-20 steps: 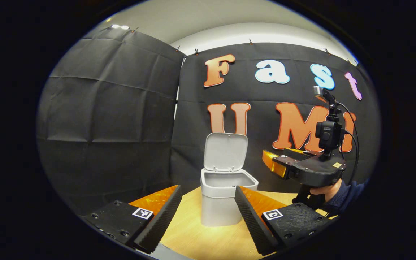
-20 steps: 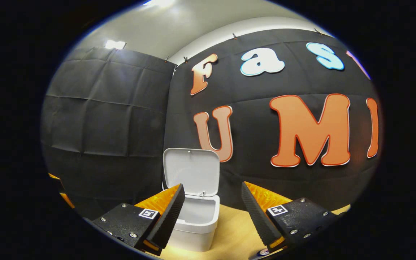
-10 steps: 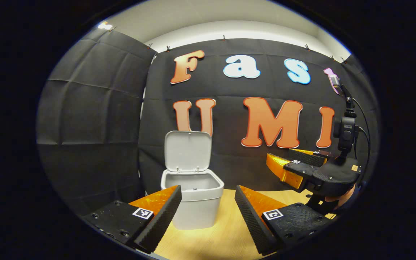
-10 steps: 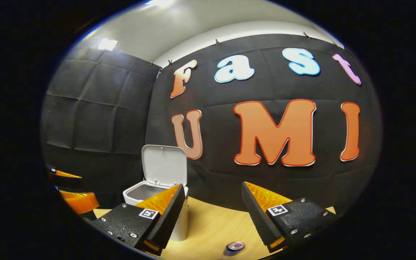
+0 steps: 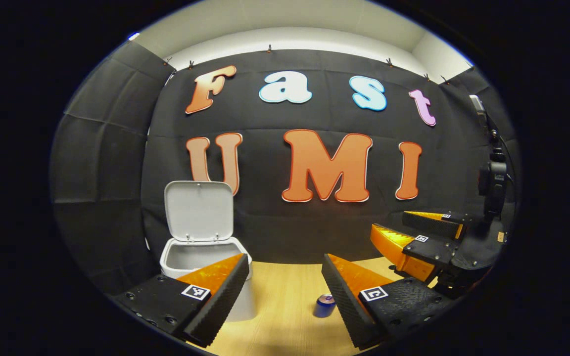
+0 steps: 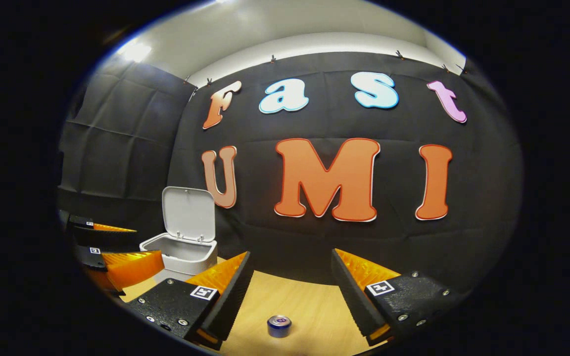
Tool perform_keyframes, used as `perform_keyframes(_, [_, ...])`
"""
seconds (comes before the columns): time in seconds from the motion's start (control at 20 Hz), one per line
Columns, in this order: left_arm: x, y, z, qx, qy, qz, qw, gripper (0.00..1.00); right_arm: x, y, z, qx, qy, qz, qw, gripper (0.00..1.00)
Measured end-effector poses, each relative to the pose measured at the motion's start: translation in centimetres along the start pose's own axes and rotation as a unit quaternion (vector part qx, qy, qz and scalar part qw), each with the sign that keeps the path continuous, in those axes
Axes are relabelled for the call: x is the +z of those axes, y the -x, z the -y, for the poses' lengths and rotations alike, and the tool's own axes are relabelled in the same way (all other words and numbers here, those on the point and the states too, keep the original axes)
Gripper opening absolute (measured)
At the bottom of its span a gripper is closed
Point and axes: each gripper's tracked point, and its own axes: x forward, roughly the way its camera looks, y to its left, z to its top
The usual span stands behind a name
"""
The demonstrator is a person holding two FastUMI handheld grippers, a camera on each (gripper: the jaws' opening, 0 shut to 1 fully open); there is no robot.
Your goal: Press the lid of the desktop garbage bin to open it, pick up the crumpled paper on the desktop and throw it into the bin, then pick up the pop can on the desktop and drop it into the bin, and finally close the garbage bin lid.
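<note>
Wooden desktop under both my grippers. Left gripper: fingers spread wide, nothing between them. Right gripper: fingers also spread wide, nothing held.

Bin is grey plastic and stands on the desktop at the left, close to the black cloth wall. Its lid is up, roughly upright on the rear hinge, inner face toward me. From the left gripper view my own left finger overlaps the bin's lower right corner; I cannot tell if they touch. Bin interior contents: cannot tell from this angle.

Pop can stands upright on the desktop, well right of the bin, just beside my left gripper's right finger in the left gripper view. From the right gripper view the pop can sits low, between my right gripper's fingers but not touched by either, top end visible.

Right gripper is also visible in the left gripper view at far right, raised above the desktop, fingers apart. Left gripper shows at the left edge of the right gripper view, just in front of the bin, fingers apart.
</note>
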Motion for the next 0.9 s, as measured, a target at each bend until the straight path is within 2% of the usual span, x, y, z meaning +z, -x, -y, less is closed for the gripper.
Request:
perform_keyframes(0.35, [-1.2, -1.7, 3.5, -0.056, -0.012, 0.000, 0.998, 0.94, -0.5, 2.7, 4.3, -0.070, -0.007, -0.016, 0.997, 0.93])
perform_keyframes(0.9, [-6.6, -4.3, 7.8, -0.122, -0.022, -0.011, 0.992, 0.94, -0.6, 7.1, 7.6, -0.151, 0.002, -0.037, 0.988, 0.93])
